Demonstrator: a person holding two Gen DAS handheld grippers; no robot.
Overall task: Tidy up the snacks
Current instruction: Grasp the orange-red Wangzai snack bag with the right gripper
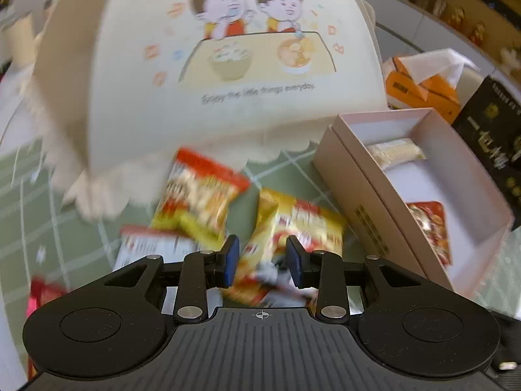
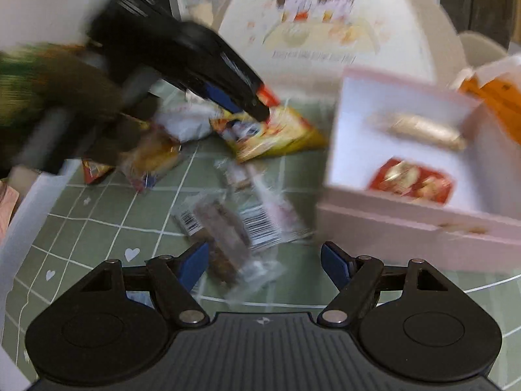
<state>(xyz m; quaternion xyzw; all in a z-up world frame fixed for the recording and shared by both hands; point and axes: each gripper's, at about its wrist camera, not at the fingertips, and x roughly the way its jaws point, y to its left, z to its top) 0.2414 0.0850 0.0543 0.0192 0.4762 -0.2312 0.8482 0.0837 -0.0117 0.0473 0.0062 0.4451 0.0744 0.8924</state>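
My left gripper (image 1: 263, 262) is partly closed around a yellow-red snack packet (image 1: 293, 228) lying on the green checked tablecloth; I cannot tell if the pads press it. It also shows in the right wrist view (image 2: 257, 110) at the same packet (image 2: 280, 133). Another yellow-red packet (image 1: 198, 195) and a white packet (image 1: 146, 247) lie to the left. My right gripper (image 2: 263, 260) is open above a clear-wrapped brown snack bar (image 2: 221, 228). The pink box (image 1: 364, 202) at right holds a red packet (image 1: 429, 224) and a pale bar (image 1: 394, 151).
A large cream cartoon-printed container (image 1: 228, 65) stands behind the snacks. An orange tissue box (image 1: 420, 88) and a black box (image 1: 491, 143) sit at the far right. More wrapped snacks (image 2: 153, 159) lie at the left in the right wrist view.
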